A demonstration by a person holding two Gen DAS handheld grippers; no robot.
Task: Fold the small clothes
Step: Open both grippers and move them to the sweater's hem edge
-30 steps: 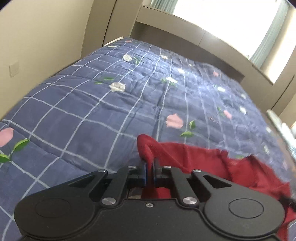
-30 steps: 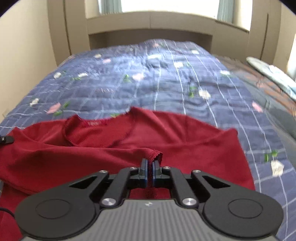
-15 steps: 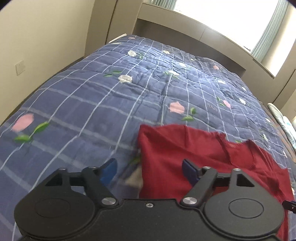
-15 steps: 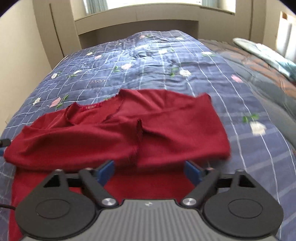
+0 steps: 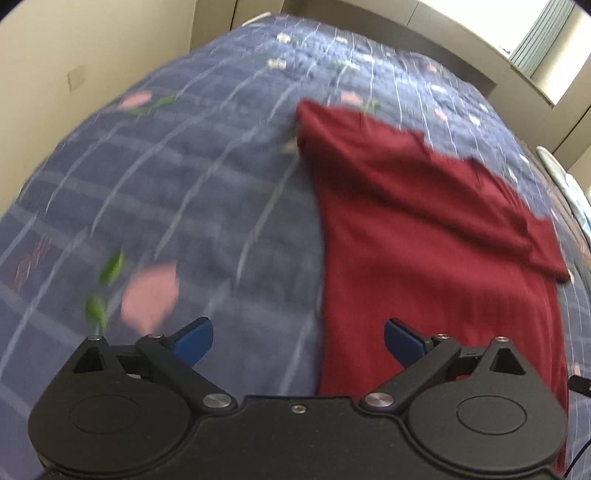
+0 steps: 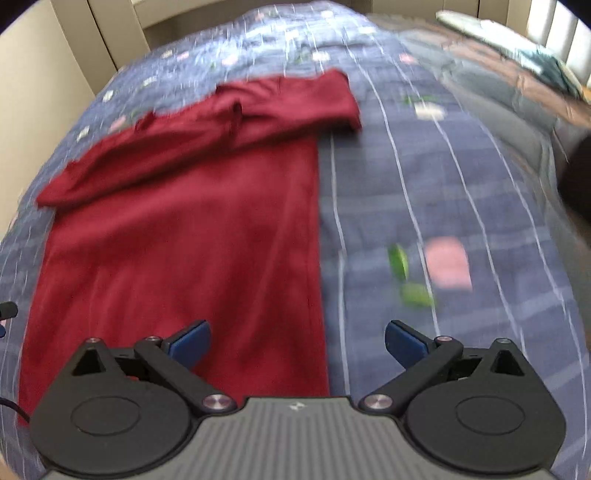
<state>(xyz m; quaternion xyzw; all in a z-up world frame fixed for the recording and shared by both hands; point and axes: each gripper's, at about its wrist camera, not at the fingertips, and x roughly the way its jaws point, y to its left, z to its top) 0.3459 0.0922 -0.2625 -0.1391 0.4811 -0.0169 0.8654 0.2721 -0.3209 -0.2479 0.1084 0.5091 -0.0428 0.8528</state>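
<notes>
A dark red top (image 5: pixel 424 236) lies flat on the blue quilt (image 5: pixel 192 206), its sleeves folded across the upper part. In the left wrist view my left gripper (image 5: pixel 298 341) hovers over the garment's left edge near the hem, its jaws opening wide with nothing between the blue pads. In the right wrist view the red top (image 6: pixel 184 229) fills the left half. My right gripper (image 6: pixel 297 341) hangs over its right edge, jaws opening wide and holding nothing; cloth lies below the left pad (image 6: pixel 190 341). Both views are blurred by motion.
The quilt (image 6: pixel 443 184) is checked with pink flowers and green leaves. A beige wall (image 5: pixel 74 55) runs along the left. A headboard (image 5: pixel 436 33) stands at the far end. Folded bedding (image 6: pixel 517 55) lies at the far right.
Both grippers were shut on the red sleeves a second ago, let them go and opened wide. Both have pulled back toward the hem, so the whole top shows.
</notes>
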